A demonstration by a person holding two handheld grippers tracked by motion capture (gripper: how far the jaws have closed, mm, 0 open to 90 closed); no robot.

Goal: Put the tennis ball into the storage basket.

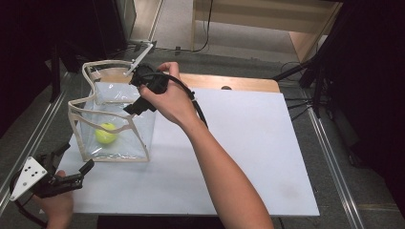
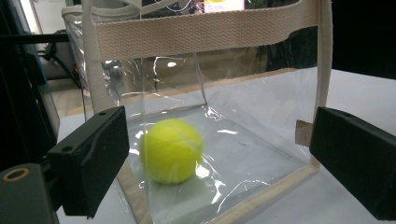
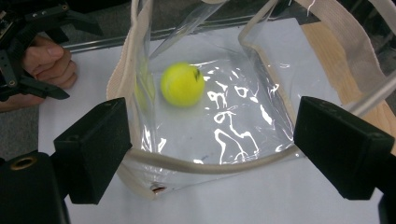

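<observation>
The tennis ball (image 1: 106,133), yellow-green and slightly blurred, is lying on the floor of the clear plastic bag (image 1: 125,143), which is trimmed with beige webbing and standing open near the back-left corner of the white tabletop (image 1: 248,157). Grey flooring and dark stands are surrounding the table. The right gripper (image 1: 136,106) is hovering over the bag's mouth, jaws released and gripping nothing. The left gripper (image 1: 86,168) is waiting at the front-left edge, jaws apart, empty.
</observation>
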